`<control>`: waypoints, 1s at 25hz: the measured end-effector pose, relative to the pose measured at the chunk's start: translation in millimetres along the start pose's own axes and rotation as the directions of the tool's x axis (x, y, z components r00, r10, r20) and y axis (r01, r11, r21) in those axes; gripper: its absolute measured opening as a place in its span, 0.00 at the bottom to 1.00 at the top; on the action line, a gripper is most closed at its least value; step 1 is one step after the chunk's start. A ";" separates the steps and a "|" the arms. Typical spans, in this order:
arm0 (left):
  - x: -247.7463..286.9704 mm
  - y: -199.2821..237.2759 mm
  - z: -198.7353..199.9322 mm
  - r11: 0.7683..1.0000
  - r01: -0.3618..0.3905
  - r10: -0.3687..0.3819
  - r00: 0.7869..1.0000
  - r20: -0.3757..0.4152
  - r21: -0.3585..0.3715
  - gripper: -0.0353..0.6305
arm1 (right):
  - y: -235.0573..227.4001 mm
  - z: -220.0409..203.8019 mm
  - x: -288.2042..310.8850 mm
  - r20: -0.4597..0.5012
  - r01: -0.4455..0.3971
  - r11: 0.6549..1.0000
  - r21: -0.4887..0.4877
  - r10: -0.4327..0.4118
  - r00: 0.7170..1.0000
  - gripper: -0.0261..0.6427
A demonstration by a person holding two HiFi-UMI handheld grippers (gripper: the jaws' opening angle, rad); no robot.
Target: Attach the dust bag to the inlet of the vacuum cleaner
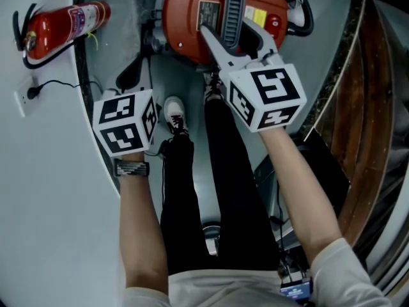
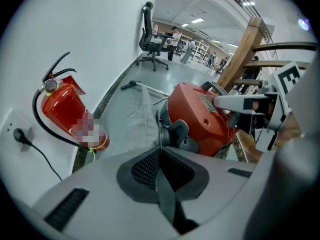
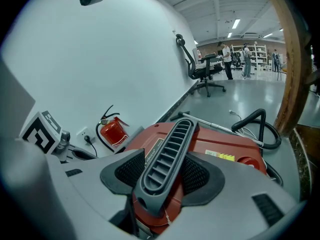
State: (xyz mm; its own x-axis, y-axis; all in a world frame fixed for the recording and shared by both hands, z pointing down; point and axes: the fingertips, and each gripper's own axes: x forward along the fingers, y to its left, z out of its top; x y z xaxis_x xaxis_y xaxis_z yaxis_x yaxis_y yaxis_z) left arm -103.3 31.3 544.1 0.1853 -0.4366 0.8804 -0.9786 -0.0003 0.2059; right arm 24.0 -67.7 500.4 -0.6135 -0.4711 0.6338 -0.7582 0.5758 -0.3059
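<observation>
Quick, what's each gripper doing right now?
Left gripper: jaws closed, apparently pinching the dust bag by its thin edge.
Right gripper: jaws closed on the vacuum cleaner's handle.

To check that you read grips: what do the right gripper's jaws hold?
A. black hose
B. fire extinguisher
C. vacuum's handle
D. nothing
C: in the right gripper view the right gripper has its jaws pressed on both sides of the handle on the vacuum.

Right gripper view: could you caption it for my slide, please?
Right gripper clamps the ribbed grey handle of the red vacuum cleaner; fire extinguisher behind.
</observation>
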 end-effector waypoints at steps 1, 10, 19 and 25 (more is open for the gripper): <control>0.0 -0.3 0.1 1.000 0.007 -0.007 1.000 0.006 -0.012 0.06 | 0.0 -0.1 0.0 0.000 0.000 1.000 0.000 0.000 1.000 0.36; 0.7 -6.4 0.7 0.996 0.081 -0.081 0.997 0.012 0.036 0.07 | 0.1 -0.5 0.1 0.001 0.006 1.000 -0.002 -0.006 1.000 0.36; 1.2 -8.1 0.7 0.993 0.109 -0.109 0.994 0.010 0.038 0.08 | -0.9 -0.4 0.7 0.000 0.009 1.000 -0.002 -0.009 1.000 0.36; 0.9 -3.3 -1.4 0.995 0.086 -0.086 0.996 -0.007 0.045 0.12 | -1.3 -0.1 0.6 0.002 -0.005 1.000 0.012 0.005 1.000 0.36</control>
State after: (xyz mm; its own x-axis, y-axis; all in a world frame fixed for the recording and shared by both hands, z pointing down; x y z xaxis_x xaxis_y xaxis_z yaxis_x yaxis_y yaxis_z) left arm -99.8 32.2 544.8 0.2693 -0.4285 0.8625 -0.9620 -0.0787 0.2614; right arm 24.6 -68.7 501.2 -0.6180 -0.4693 0.6308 -0.7575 0.5701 -0.3181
